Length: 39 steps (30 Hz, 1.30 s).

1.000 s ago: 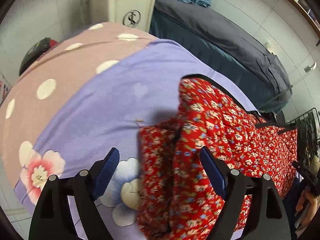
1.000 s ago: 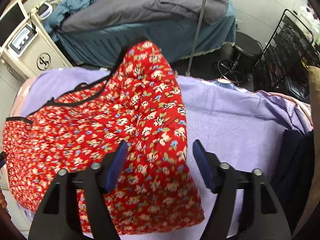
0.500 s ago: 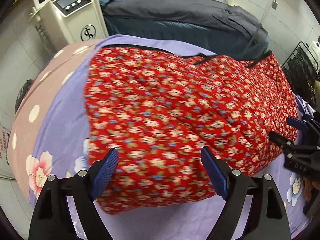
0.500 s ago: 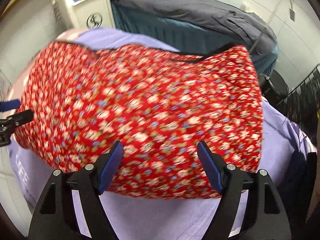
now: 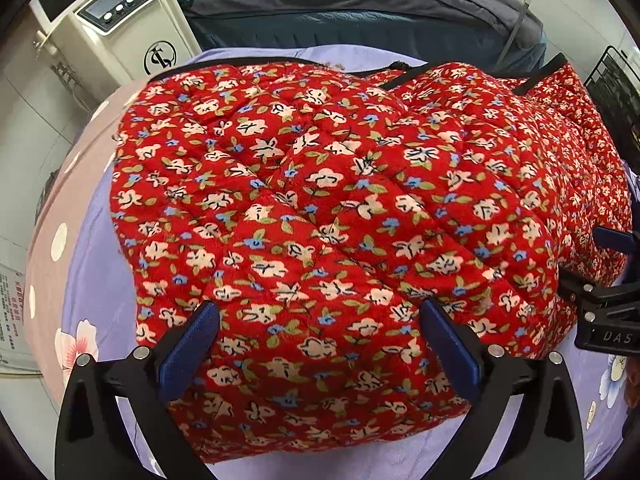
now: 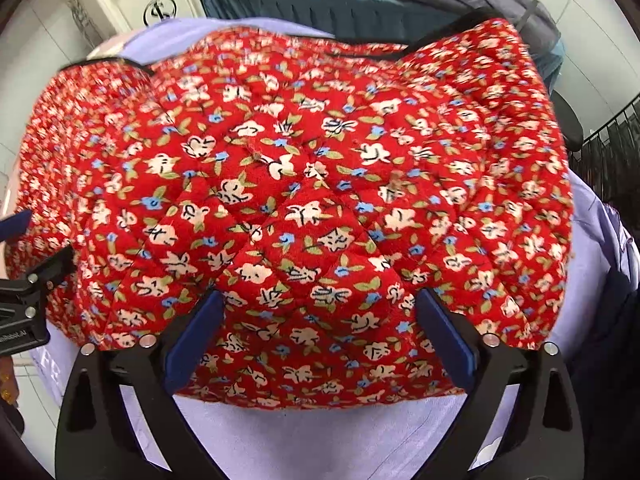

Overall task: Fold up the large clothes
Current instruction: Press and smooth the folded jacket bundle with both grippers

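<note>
- the left hand-held gripper sits nearest in its own view, its two blue-padded fingers spread wide, with the near hem of the red quilted floral-print garment lying between and under them; nothing is pinched.
- the right hand-held gripper is likewise spread, blue pads apart, above the garment's near edge; it grips nothing.
- each gripper shows at the rim of the other's view: the right one at the right border of the left view, the left one at the left border of the right view, both just beside the garment's sides.
- the garment lies folded in a thick, puffy block on the lilac flower-printed bed sheet; its near edge is a rounded fold, its far edge carries black binding.
- a bare strip of sheet shows in front of the near hem in the right view, and another runs along the garment's left side in the left view.
- left of the sheet a dusty-pink cover with white dots curves down.
- beyond the far edge stand a cream machine with a screen and round buttons and a teal-skirted couch under a grey blanket.
- a black wire rack stands at the far right.
</note>
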Each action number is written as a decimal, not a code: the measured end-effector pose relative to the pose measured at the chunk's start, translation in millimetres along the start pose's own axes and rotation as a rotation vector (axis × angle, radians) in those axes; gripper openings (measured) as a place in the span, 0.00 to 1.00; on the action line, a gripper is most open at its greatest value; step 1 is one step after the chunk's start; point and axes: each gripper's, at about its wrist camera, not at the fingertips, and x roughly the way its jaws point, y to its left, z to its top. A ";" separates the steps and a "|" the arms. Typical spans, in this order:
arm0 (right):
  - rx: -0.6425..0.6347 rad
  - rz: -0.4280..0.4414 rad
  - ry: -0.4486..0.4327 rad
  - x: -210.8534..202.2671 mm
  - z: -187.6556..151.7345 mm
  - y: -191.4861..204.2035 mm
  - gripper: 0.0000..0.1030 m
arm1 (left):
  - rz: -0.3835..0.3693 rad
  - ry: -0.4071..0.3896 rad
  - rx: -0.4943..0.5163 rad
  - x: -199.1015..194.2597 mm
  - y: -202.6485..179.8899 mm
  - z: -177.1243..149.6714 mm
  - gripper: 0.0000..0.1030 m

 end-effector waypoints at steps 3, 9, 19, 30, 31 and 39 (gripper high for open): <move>0.014 0.006 0.045 15.7 10.5 1.2 0.95 | -0.016 0.024 -0.007 13.8 3.5 12.8 0.95; 0.014 0.014 0.105 41.5 37.0 -0.1 0.96 | -0.005 0.063 0.000 34.0 6.1 42.5 0.96; 0.035 0.010 0.124 56.0 64.5 -7.9 0.96 | 0.023 0.055 -0.006 40.9 -0.3 56.6 0.96; 0.094 -0.008 0.078 38.2 27.8 -2.9 0.96 | 0.072 -0.050 -0.014 20.3 -3.3 23.3 0.96; 0.094 -0.007 0.080 35.7 24.4 -1.8 0.96 | 0.074 -0.043 -0.006 18.4 -4.7 22.1 0.96; 0.121 -0.044 0.057 3.7 2.2 1.8 0.96 | 0.033 -0.072 -0.123 -14.8 4.2 26.0 0.94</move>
